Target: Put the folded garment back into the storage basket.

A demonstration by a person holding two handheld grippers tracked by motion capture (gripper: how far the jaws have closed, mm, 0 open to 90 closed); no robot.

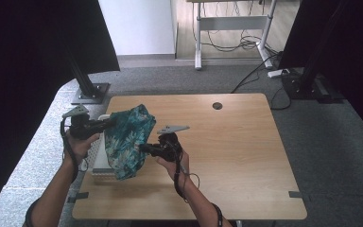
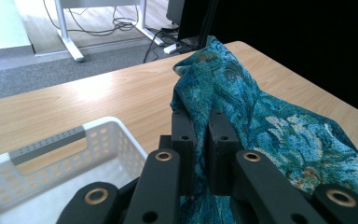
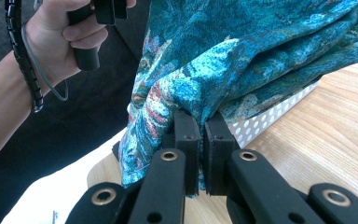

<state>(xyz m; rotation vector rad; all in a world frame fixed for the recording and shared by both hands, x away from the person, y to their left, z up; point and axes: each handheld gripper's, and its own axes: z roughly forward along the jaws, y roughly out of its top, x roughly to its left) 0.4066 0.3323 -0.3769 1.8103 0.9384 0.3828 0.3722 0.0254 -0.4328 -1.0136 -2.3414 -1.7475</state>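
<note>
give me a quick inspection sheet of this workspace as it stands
surface: wooden table, round cable hole near far edge
job's things: teal patterned cloth held up over white perforated basket at the table's left
clutter: nothing seen
grippers: left gripper and right gripper each shut on the cloth
cables: a lead trails from each gripper; floor cables beyond the table
surroundings: grey carpet, white desk frame, black curtains

One cloth, one basket, two tongs
</note>
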